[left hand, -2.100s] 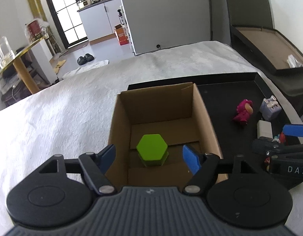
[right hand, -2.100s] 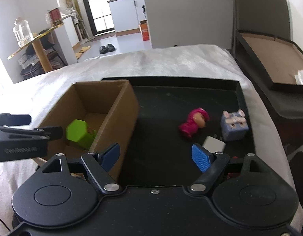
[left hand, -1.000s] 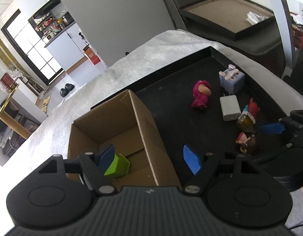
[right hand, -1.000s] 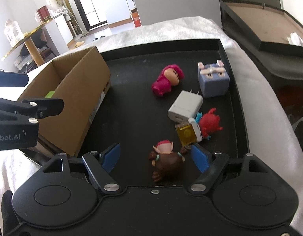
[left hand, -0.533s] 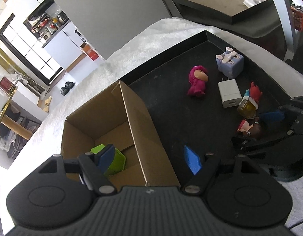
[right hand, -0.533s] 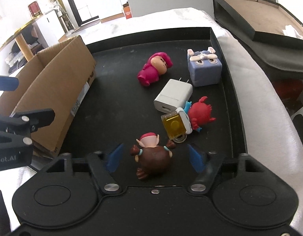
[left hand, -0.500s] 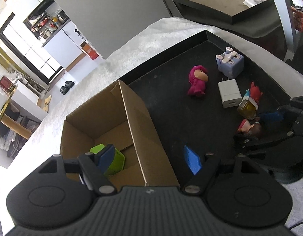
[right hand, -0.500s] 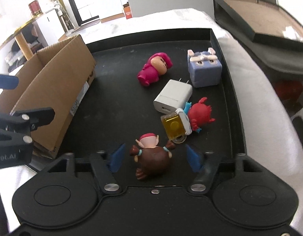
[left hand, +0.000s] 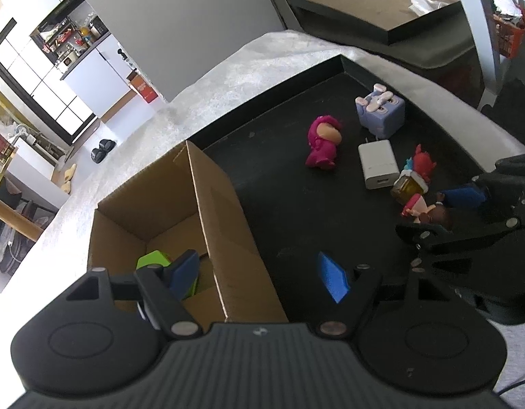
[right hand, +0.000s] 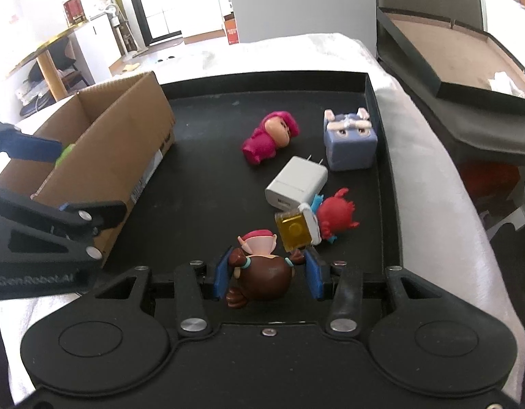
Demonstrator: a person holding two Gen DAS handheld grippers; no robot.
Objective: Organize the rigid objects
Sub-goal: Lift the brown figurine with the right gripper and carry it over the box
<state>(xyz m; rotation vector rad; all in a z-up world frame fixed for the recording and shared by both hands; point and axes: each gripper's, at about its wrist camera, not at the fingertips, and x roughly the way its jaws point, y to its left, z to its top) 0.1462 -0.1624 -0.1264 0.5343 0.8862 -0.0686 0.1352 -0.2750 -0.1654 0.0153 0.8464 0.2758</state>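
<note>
Tray (right hand: 373, 109) fills mid-frame, box (right hand: 126, 143) left. Right gripper (right hand: 266, 274), just closing, pinches doll (right hand: 262, 277) at lower centre; lift straight, clearing cube (right hand: 293, 233). Left gripper (left hand: 259, 272) spread over box wall, empty.

"GenRobot.AI" in pale letters on the left claw (right hand: 62, 184) body, box label (right hand: 139, 189) print too small to read

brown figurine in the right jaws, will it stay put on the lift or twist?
The brown figurine looks rigid moulded plastic, so it probably won't flex. The right gripper, whose jaws have just been closing, pinches its rounded glossy head, so it may pivot or slip. Small size suggests light.
</note>
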